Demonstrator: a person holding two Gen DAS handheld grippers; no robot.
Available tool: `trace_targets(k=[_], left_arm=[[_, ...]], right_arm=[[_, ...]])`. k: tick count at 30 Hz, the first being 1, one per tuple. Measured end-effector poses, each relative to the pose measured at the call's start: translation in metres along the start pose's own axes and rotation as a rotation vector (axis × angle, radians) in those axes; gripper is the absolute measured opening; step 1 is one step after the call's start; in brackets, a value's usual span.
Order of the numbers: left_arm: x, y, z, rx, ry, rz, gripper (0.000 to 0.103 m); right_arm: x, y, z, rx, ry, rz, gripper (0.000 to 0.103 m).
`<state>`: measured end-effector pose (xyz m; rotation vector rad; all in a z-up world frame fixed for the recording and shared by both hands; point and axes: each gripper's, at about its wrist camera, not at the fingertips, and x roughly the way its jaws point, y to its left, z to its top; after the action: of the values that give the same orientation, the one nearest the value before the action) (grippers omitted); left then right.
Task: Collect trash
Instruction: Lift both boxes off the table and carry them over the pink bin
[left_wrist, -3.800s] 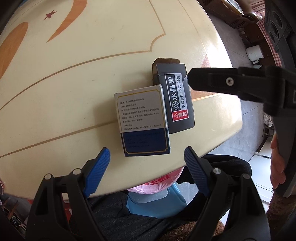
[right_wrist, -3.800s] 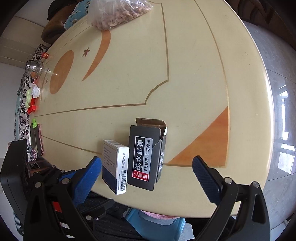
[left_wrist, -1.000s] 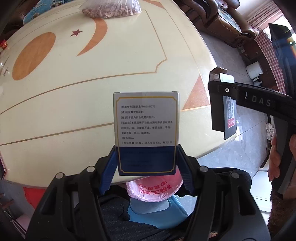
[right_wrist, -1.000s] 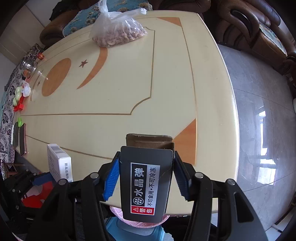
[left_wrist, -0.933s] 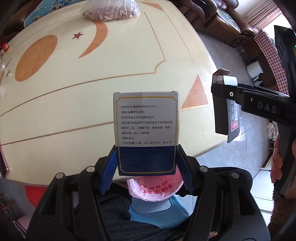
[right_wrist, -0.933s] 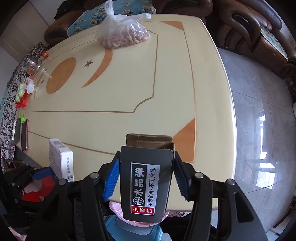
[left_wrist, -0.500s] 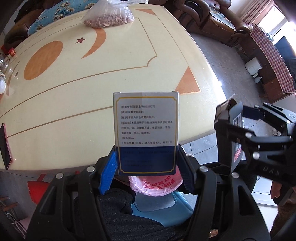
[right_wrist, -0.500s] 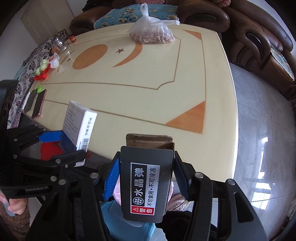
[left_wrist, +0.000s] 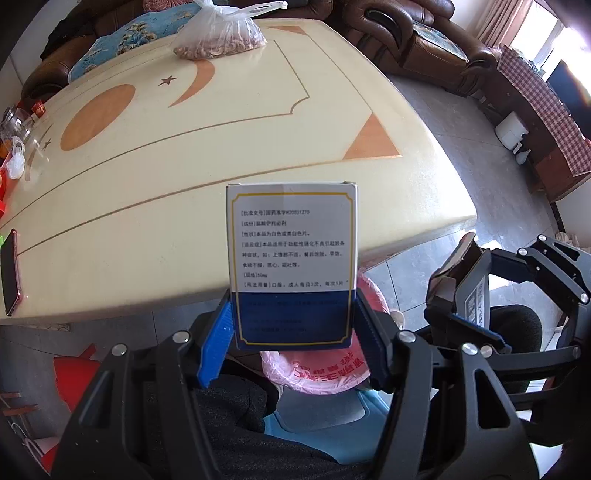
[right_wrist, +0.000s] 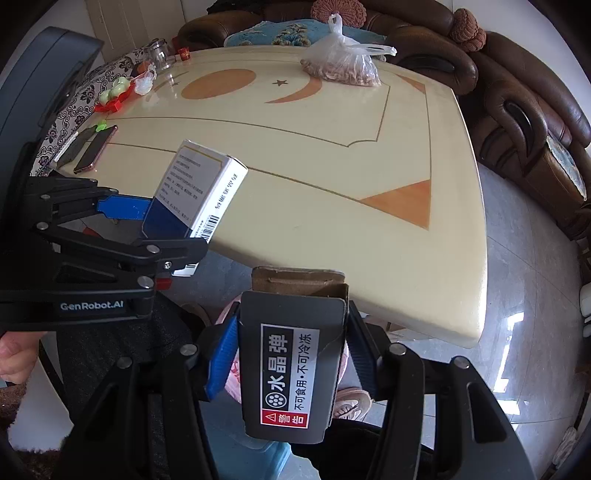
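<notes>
While the blue fingers of the left gripper clamp the dark lower end of the white-and-blue medicine box, the box stands upright between them, printed face to the camera, so it cannot slip on its way to the bin. The right gripper is likewise closed on the black gel-bead carton, held by its two side walls with the torn brown flap upward. Both pieces of trash hang off the near edge of the cream table, directly above the pink-lined bin on the floor beside it; judged from that, the drop comes next. A bag of nuts and a phone rest on the table, well apart from the bin.
</notes>
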<state>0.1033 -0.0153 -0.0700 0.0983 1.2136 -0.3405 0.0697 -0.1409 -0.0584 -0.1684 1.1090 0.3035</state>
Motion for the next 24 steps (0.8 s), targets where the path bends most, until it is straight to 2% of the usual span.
trace_targets(k=[12, 24], left_arm=[[0.043, -0.007, -0.044, 0.004, 0.051, -0.044, 0.060], [0.096, -0.017, -0.083, 0.012, 0.134, -0.050, 0.060]], right_arm=[[0.025, 0.005, -0.043, 0.001, -0.005, -0.042, 0.054], [0.072, 0.002, -0.085, 0.075, 0.028, -0.021, 0.054]])
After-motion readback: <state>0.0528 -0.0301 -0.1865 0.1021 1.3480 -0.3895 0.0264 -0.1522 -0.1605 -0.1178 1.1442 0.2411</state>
